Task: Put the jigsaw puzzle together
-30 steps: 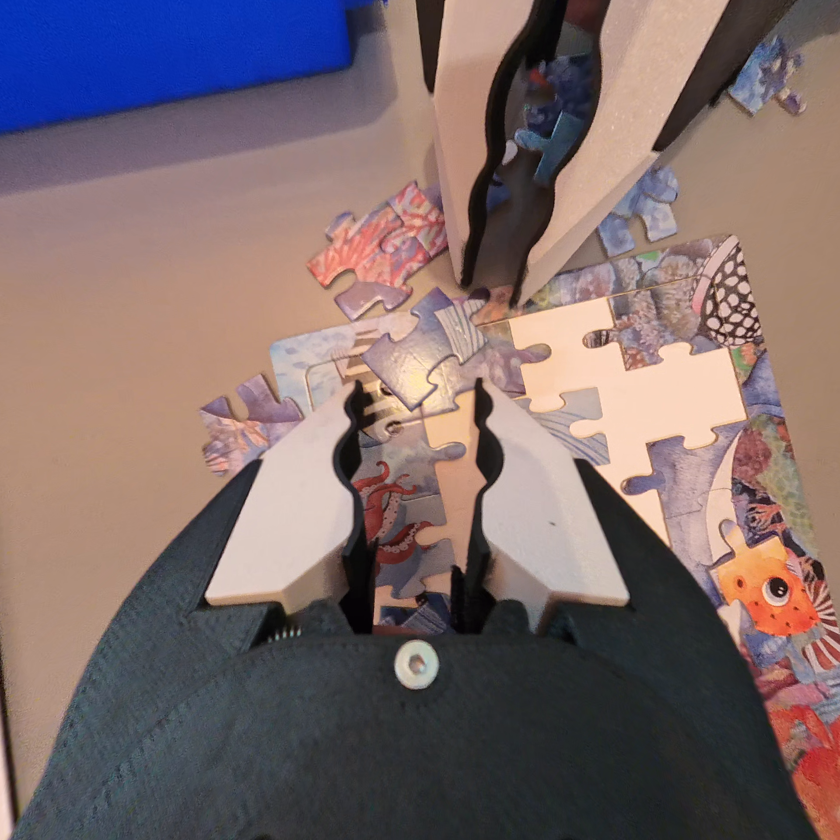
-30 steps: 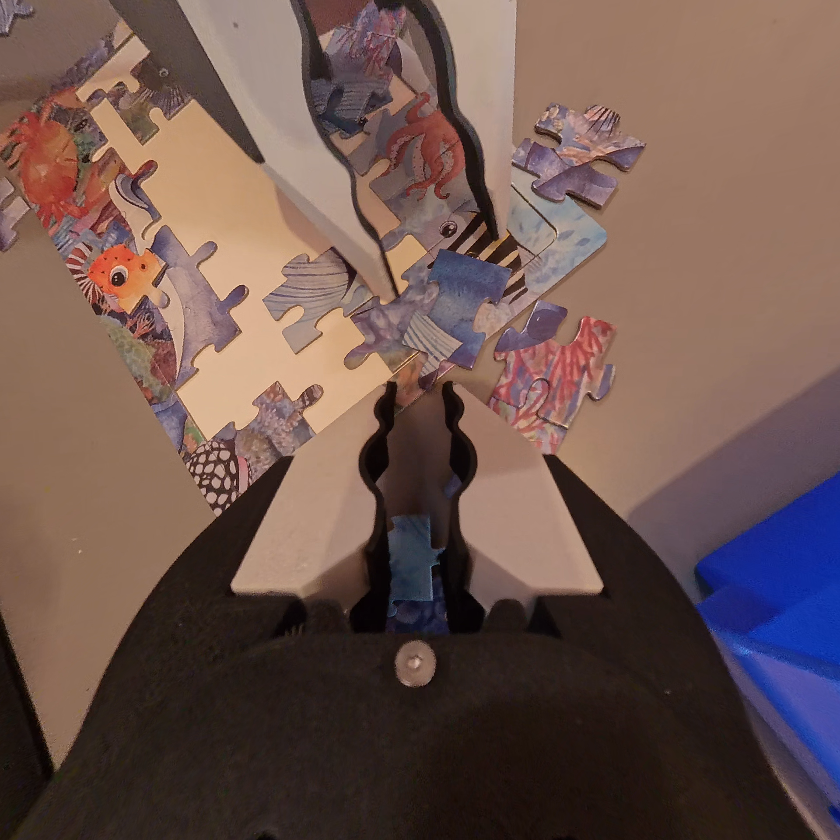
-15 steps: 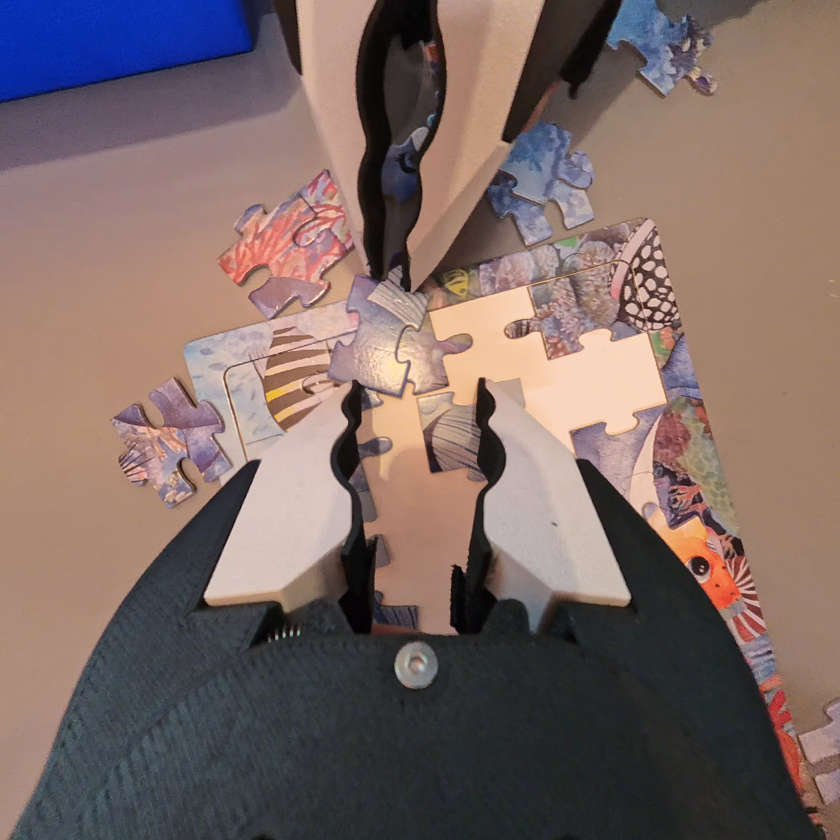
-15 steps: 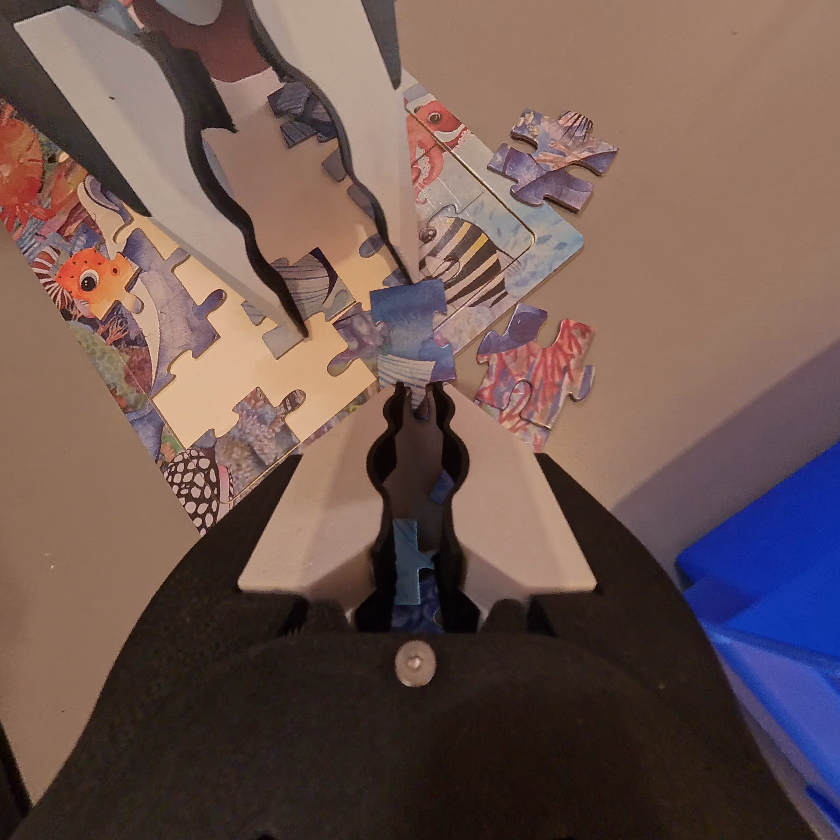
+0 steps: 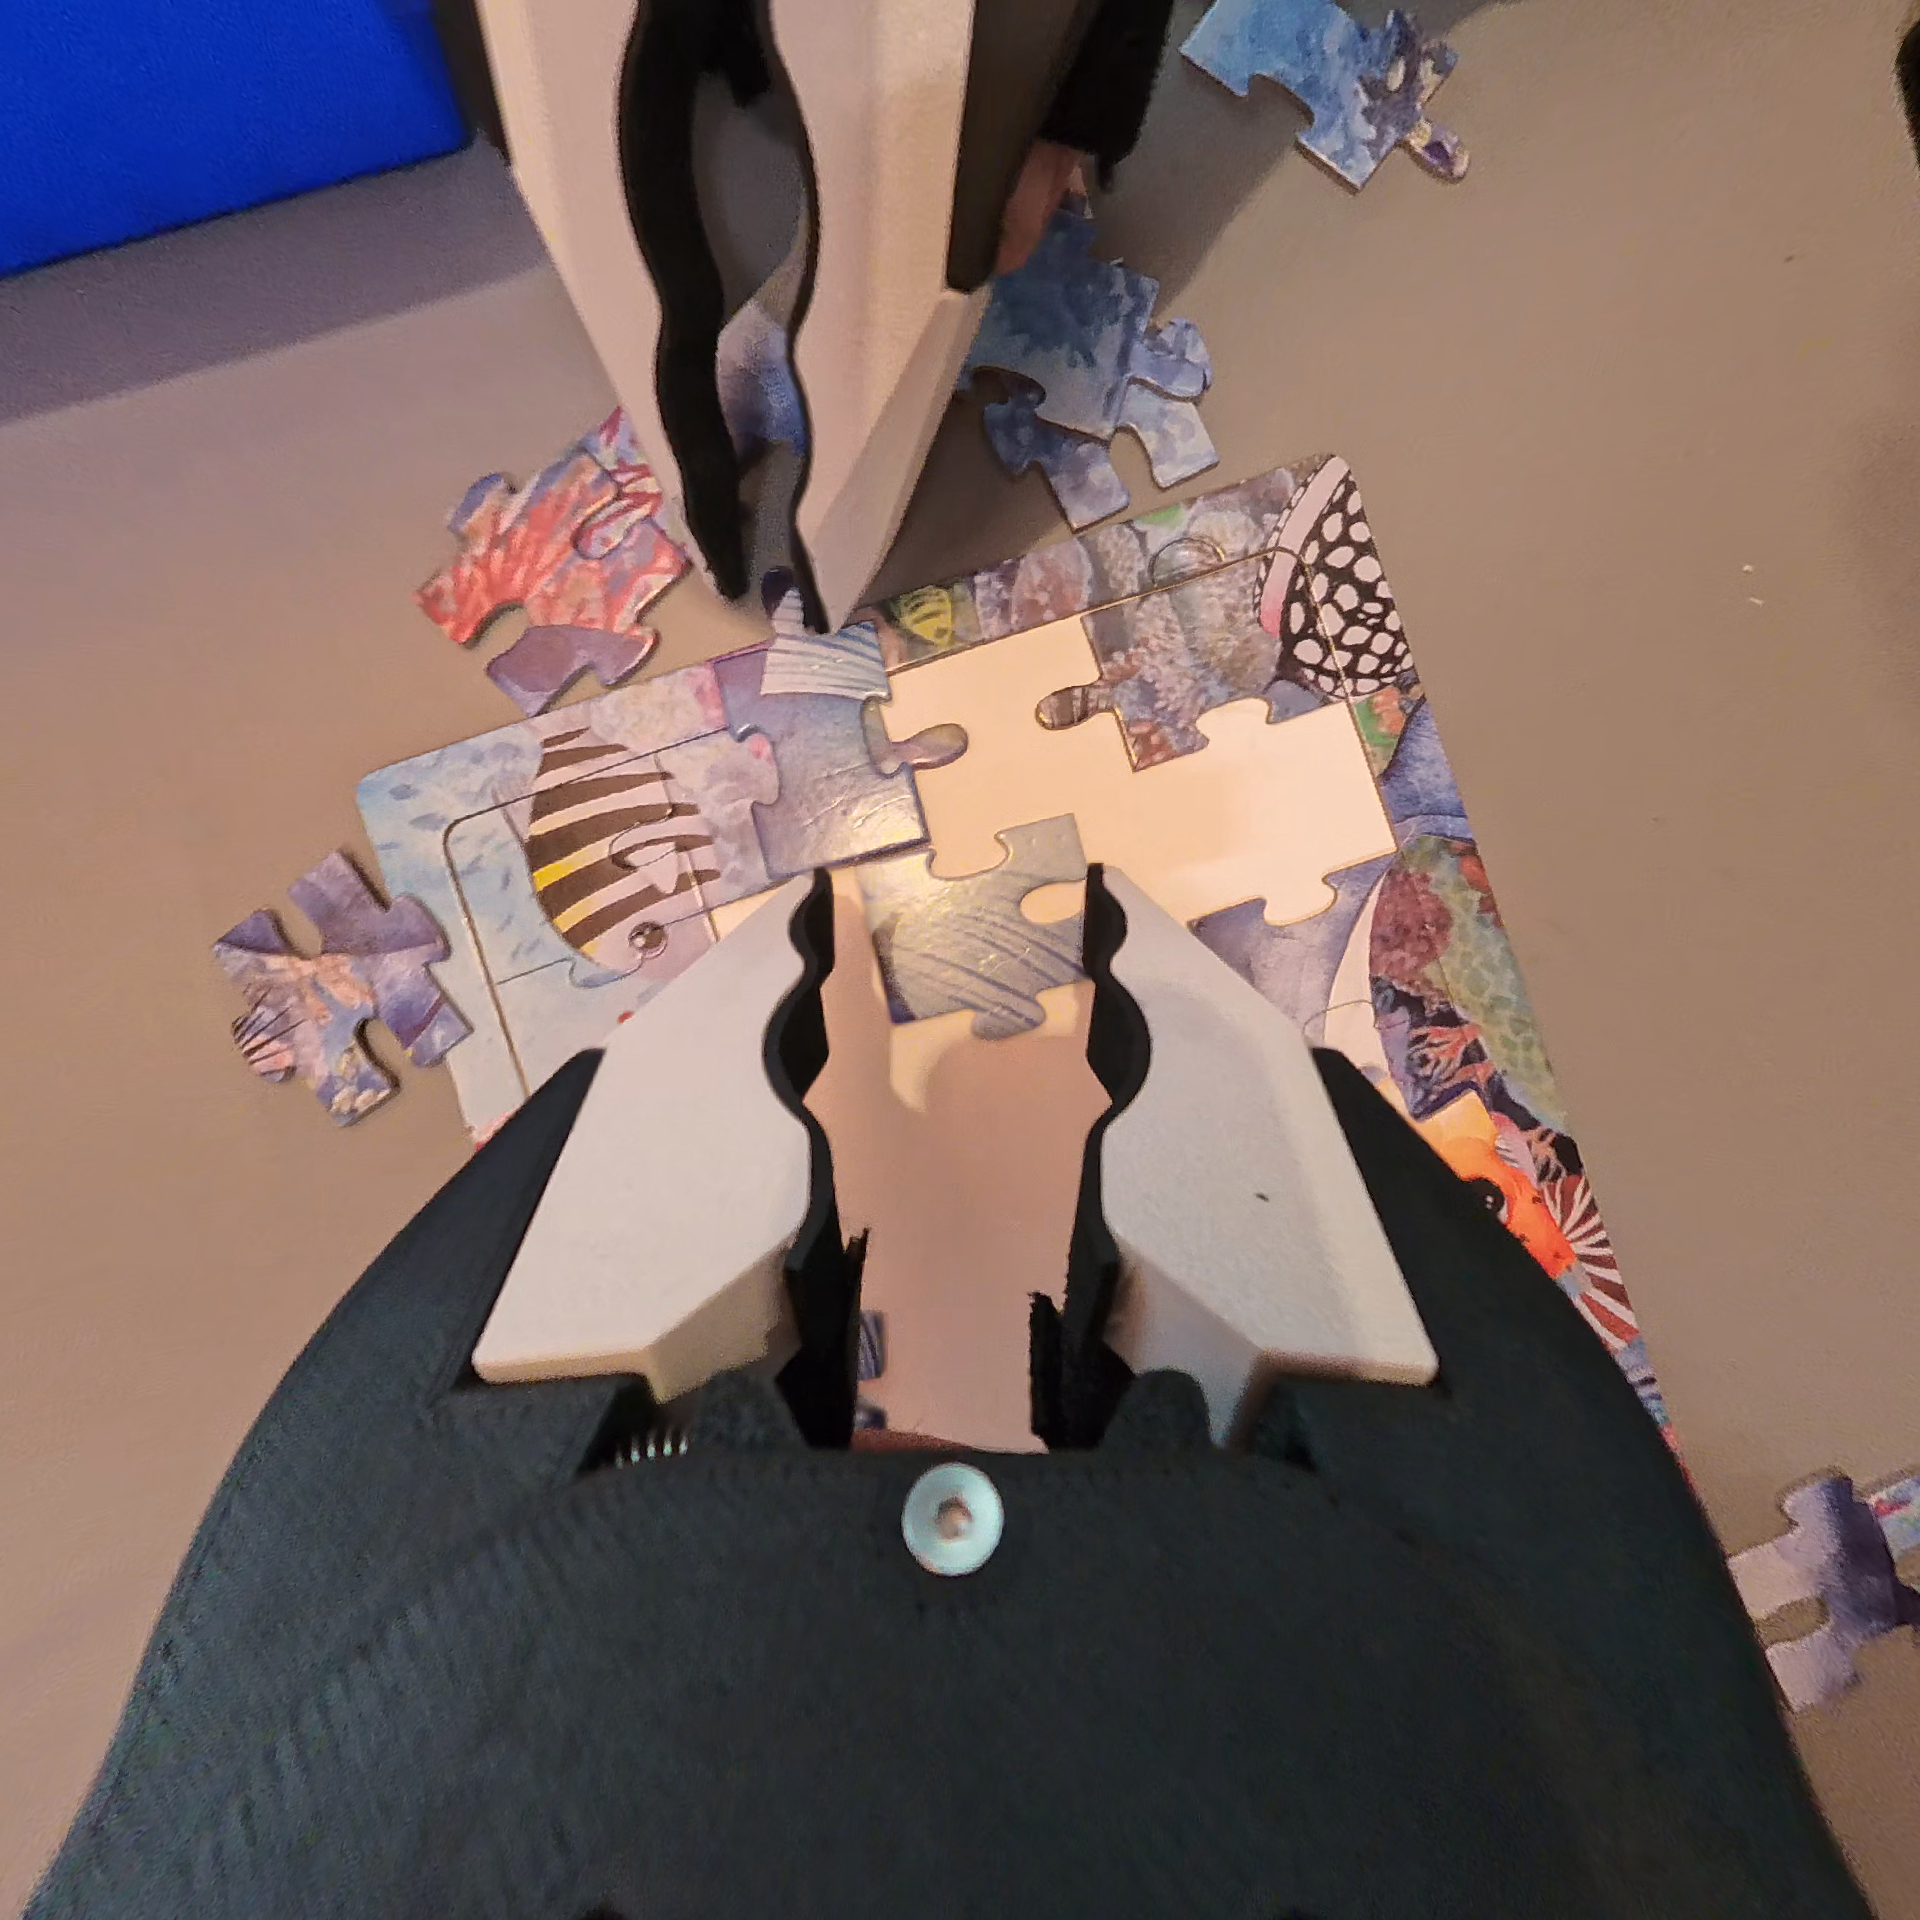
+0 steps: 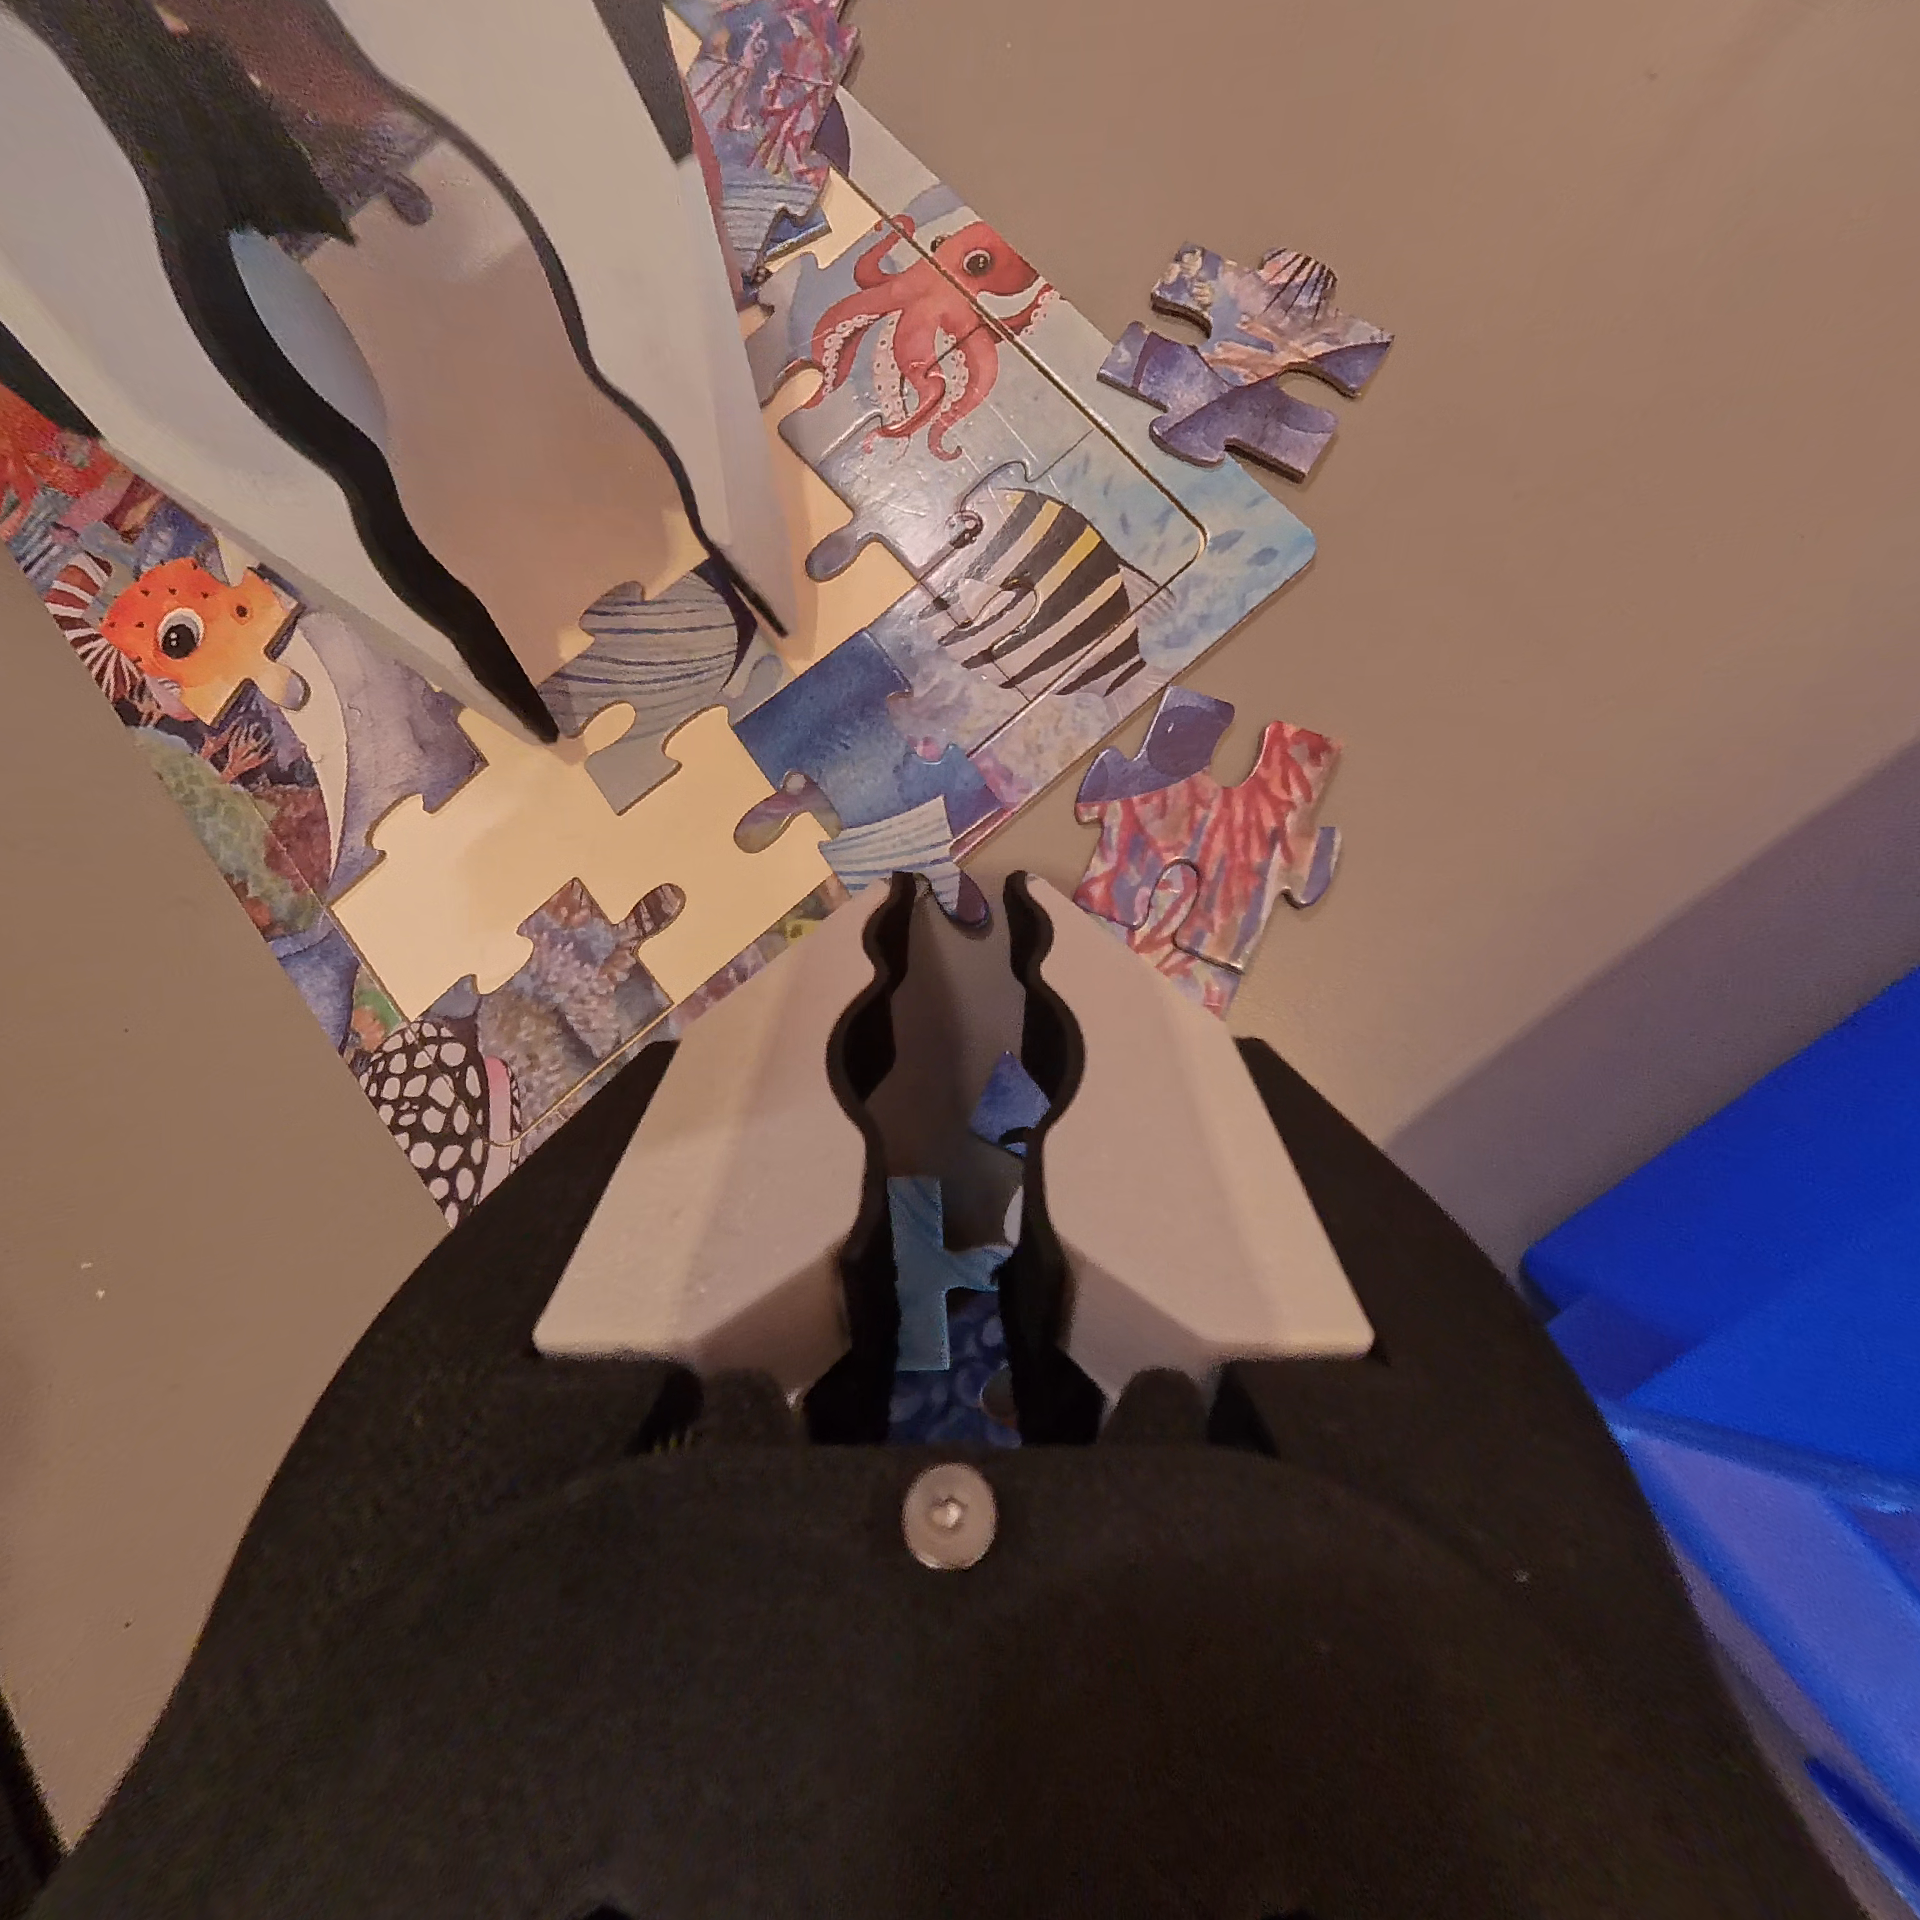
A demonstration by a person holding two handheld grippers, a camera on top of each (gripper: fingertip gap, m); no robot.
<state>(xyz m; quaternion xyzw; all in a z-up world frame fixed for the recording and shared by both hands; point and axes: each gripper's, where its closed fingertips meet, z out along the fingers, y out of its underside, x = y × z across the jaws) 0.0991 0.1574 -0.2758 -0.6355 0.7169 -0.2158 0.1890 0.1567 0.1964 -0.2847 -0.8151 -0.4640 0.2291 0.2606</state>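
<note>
The puzzle tray (image 5: 1195, 790) lies on the tan table, partly filled with a sea picture; it also shows in the right wrist view (image 6: 582, 831). A dark blue piece (image 5: 831, 790) (image 6: 842, 748) lies flat next to the striped fish. My right gripper (image 6: 961, 888) is nearly closed around that piece's tab at the tray's edge, and it comes down from above in the left wrist view (image 5: 774, 597). My left gripper (image 5: 956, 883) is open and empty, its tips on either side of a pale striped piece (image 5: 977, 935) (image 6: 655, 644) in the tray. It shows in the right wrist view (image 6: 660, 681).
Loose pieces lie around the tray: a red coral one (image 5: 561, 561) (image 6: 1205, 831), a purple one (image 5: 332, 987) (image 6: 1236, 353), blue ones (image 5: 1091, 384) (image 5: 1340, 83), and one at the right (image 5: 1839, 1579). A blue bin (image 5: 208, 125) (image 6: 1745, 1195) stands beside them.
The dark blue piece went from lying askew over the tray to flat beside the striped fish, with my right gripper at its tab. My left gripper shifted over the pale striped piece.
</note>
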